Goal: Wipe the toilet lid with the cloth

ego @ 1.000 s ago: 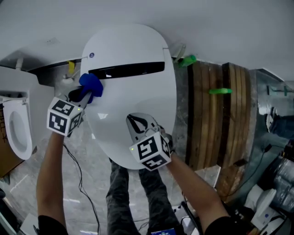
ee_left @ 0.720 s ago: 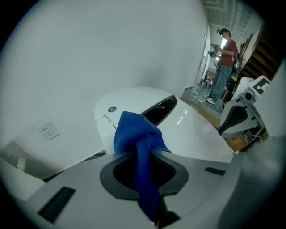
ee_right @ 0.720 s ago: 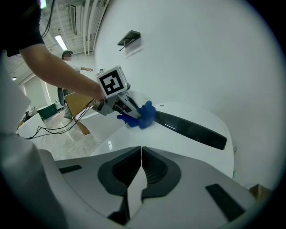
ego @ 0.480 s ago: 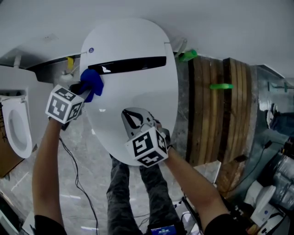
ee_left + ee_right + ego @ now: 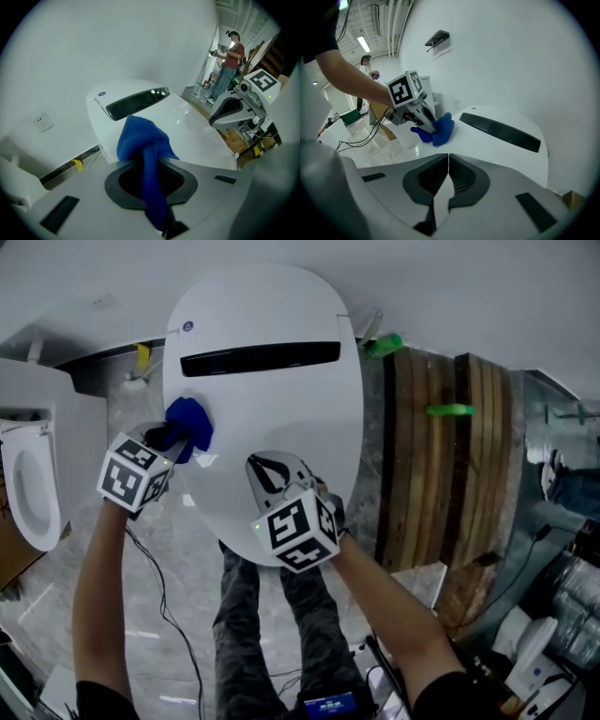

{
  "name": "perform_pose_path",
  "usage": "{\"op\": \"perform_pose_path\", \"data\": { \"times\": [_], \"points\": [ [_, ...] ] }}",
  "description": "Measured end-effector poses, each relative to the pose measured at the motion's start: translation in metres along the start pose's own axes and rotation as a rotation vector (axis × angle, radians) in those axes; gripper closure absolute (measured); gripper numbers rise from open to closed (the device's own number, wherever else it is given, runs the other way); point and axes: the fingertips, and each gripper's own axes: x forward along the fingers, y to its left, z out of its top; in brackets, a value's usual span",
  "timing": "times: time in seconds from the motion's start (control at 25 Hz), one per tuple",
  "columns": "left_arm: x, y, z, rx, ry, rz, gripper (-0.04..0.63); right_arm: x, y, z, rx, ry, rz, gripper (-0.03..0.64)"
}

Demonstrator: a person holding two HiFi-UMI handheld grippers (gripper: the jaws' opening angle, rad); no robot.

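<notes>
Down the left flank of the toilet lid (image 5: 272, 409) is where my left gripper (image 5: 172, 437) has come since a second ago. Back then the blue cloth (image 5: 190, 420) sat level with the left end of the dark strip (image 5: 261, 359); now it lies below that strip and nearer to me.

At the far left stands a second toilet (image 5: 28, 479), seat up, well apart from the one I work on. A small yellow tag (image 5: 143, 354) shows on the floor behind, between the two.

My left fingers pinch the cloth: it runs up between them as a narrow fold and bunches out past the tips. That bunch lies against the white lid close to its left edge.

My right gripper (image 5: 261, 470) has kept its place over the near part of the lid. Its fingers are pressed together, with only a thin seam between them and nothing in it. Whether the tips touch the lid I cannot tell.

Just beside the toilet on the right, wooden planks (image 5: 441, 465) lie side by side. A green clip (image 5: 384, 343) sits at their far end, and another green piece (image 5: 448, 410) lies across them.
</notes>
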Motion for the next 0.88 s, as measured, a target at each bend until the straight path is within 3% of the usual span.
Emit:
{"op": "perform_pose_path", "data": {
  "times": [0.44, 0.88],
  "points": [
    [-0.001, -0.062, -0.05, -0.02, 0.033, -0.024, 0.54, -0.017, 0.018, -0.04, 0.075, 0.044, -0.002, 0.6],
    [0.006, -0.152, -0.095, -0.035, 0.096, -0.103, 0.541, -0.031, 0.041, -0.109, 0.207, 0.176, 0.052, 0.6]
  ]
}}
